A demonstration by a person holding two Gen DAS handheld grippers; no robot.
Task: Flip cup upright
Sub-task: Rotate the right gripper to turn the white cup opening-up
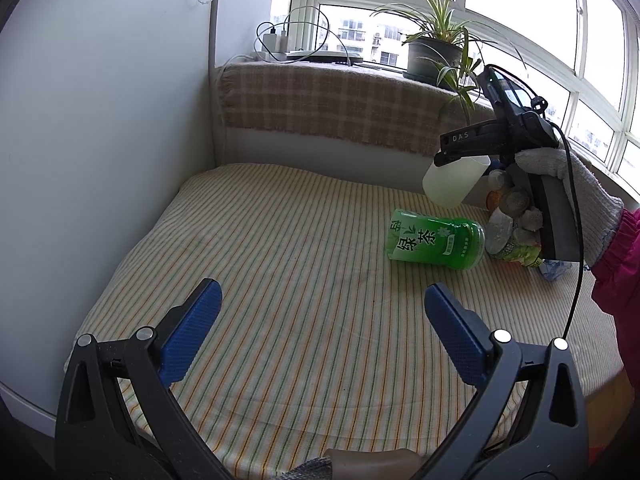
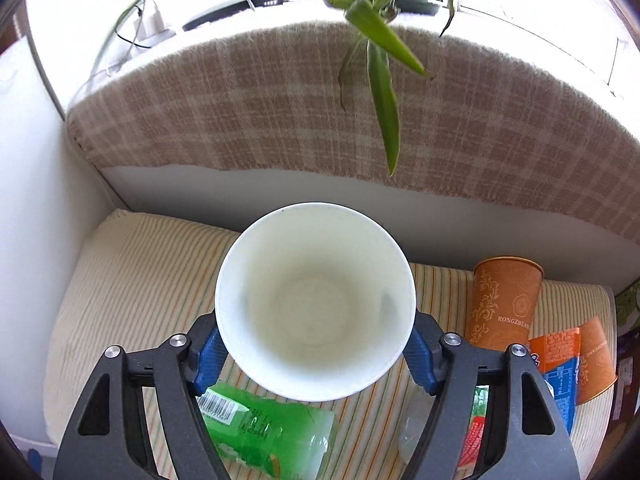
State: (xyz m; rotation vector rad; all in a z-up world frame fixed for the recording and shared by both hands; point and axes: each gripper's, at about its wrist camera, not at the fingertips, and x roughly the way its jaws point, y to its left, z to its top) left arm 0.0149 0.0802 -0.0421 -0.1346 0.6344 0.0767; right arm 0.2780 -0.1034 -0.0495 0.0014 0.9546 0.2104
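White cup held in mid-air by the right gripper above a striped cushion.

The right gripper point(image 2: 314, 350) clamps the white cup point(image 2: 315, 306) between its blue pads point(image 2: 208, 360), mouth toward the wrist camera, above a green bottle point(image 1: 434, 244) lying on the striped cushion point(image 1: 280, 280). The left gripper point(image 1: 322, 338) hangs wide open and holds nothing.

Daylight floods through blown-out windows point(image 1: 520, 8); shadows stay soft, fisheye edges curve darkly, and near leaves point(image 2: 384, 92) blur.
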